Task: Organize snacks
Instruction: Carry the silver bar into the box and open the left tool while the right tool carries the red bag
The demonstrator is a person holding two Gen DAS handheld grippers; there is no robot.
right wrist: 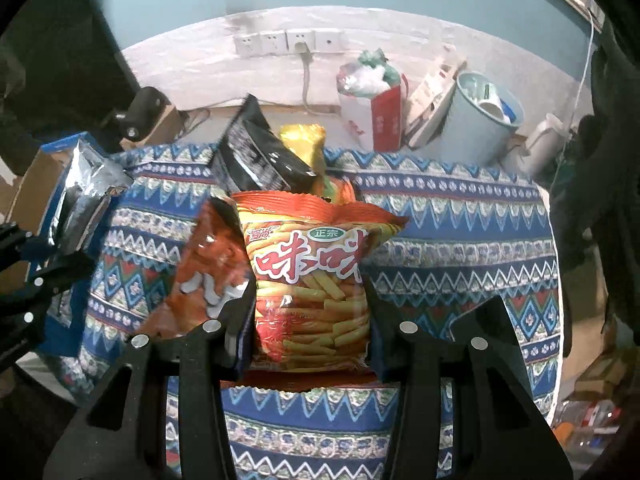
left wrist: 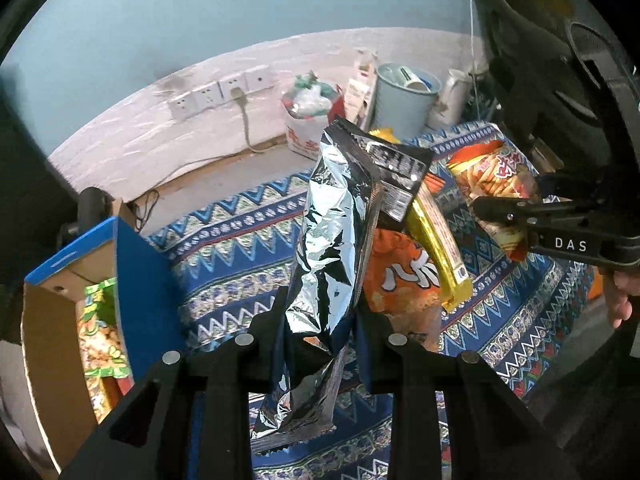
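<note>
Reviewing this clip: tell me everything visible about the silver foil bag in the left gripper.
The silver foil bag is a crinkled, mirror-bright metallic pouch with crimped, serrated end seams; no print shows on the facing side. It is puffy in the middle and flat at the seams. The left gripper is shut on its lower part, holding it lifted clear above the patterned cloth, its long axis running away from the camera. In the right wrist view it hangs beside the blue-edged cardboard box. Only the gripper appears to touch it.
</note>
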